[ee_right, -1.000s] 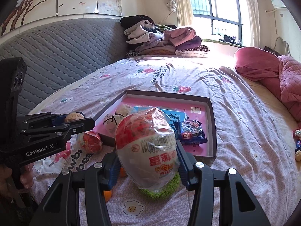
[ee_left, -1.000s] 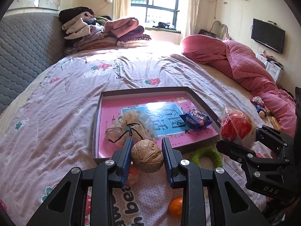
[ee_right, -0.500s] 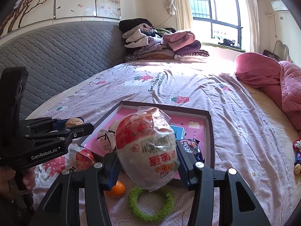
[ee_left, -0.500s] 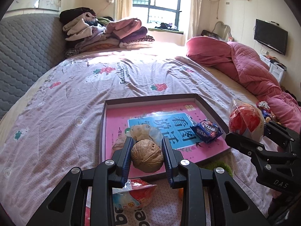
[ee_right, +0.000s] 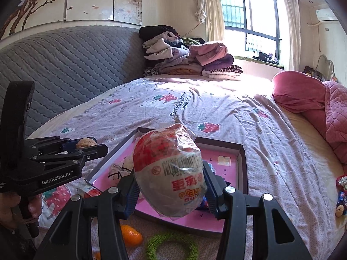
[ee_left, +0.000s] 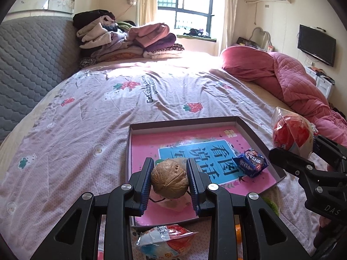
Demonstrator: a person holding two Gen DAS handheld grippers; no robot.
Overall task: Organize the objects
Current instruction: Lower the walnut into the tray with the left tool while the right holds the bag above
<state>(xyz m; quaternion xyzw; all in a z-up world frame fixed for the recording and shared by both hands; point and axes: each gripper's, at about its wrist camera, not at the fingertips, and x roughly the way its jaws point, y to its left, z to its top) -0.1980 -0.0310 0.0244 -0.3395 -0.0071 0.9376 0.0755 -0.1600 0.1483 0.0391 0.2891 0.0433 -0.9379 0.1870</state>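
Note:
My left gripper (ee_left: 169, 181) is shut on a brown walnut (ee_left: 169, 179), held above the near end of a shallow pink-lined box (ee_left: 195, 122) on the bed. My right gripper (ee_right: 170, 186) is shut on a wrapped red-and-white egg-shaped snack (ee_right: 170, 173), held above the box's near edge (ee_right: 243, 151). In the box lie a blue snack packet (ee_left: 251, 162) and a pale tied bag (ee_left: 173, 204), mostly hidden behind the walnut. The right gripper with its egg snack (ee_left: 290, 133) shows at the right of the left wrist view. The left gripper and walnut (ee_right: 85, 143) show at the left of the right wrist view.
On the bed in front of the box lie another wrapped red-and-white snack (ee_left: 164, 238), an orange (ee_right: 130, 235) and a green ring (ee_right: 171, 247). Folded clothes (ee_left: 128, 41) are piled at the headboard. A pink quilt (ee_left: 292, 80) lies at the right. Small toys (ee_right: 341, 192) lie at the far right.
Both grippers have risen and moved back from the box, each still holding its object. The box now sits lower and farther in both views.

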